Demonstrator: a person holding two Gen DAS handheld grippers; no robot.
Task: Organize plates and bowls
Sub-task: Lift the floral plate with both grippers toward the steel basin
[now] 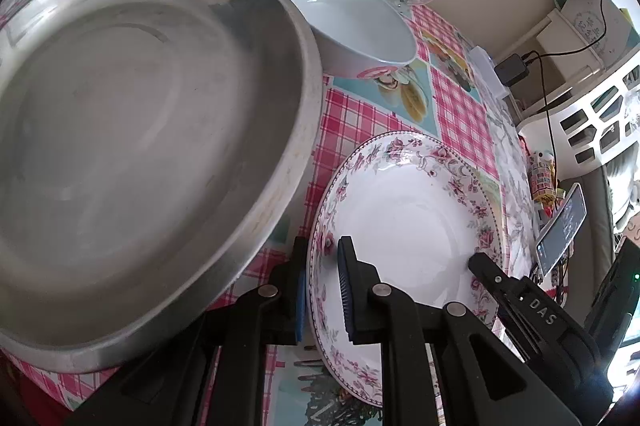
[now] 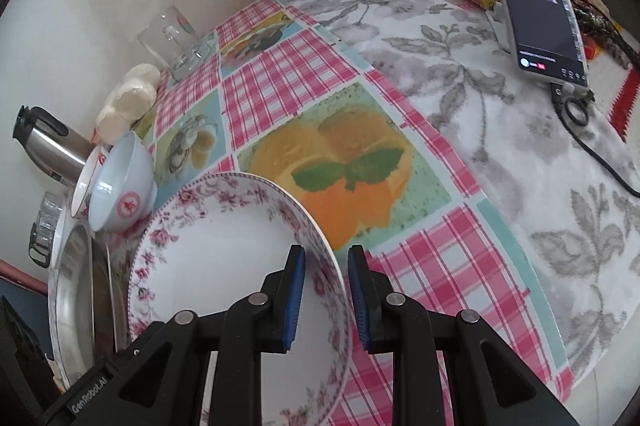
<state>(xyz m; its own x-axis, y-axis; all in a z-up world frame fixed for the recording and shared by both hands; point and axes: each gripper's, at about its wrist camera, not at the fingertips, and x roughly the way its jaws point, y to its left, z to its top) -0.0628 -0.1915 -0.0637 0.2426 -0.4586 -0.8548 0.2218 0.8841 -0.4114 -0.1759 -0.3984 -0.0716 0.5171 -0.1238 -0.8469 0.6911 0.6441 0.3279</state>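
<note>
Straddling the floral plate point(image 2: 224, 258) rim, both claws.

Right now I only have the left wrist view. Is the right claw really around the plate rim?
Observer: Yes. The right claw straddles the plate rim, one pad inside, one outside. I can't tell whether they press.
Operator: What's to its right?
Observer: Only cloth nearby. Further off, a phone with its cable trailing across the cloth.
Operator: The steel thing behind the bowls?
Observer: A jug with a black lid and handle.
</note>
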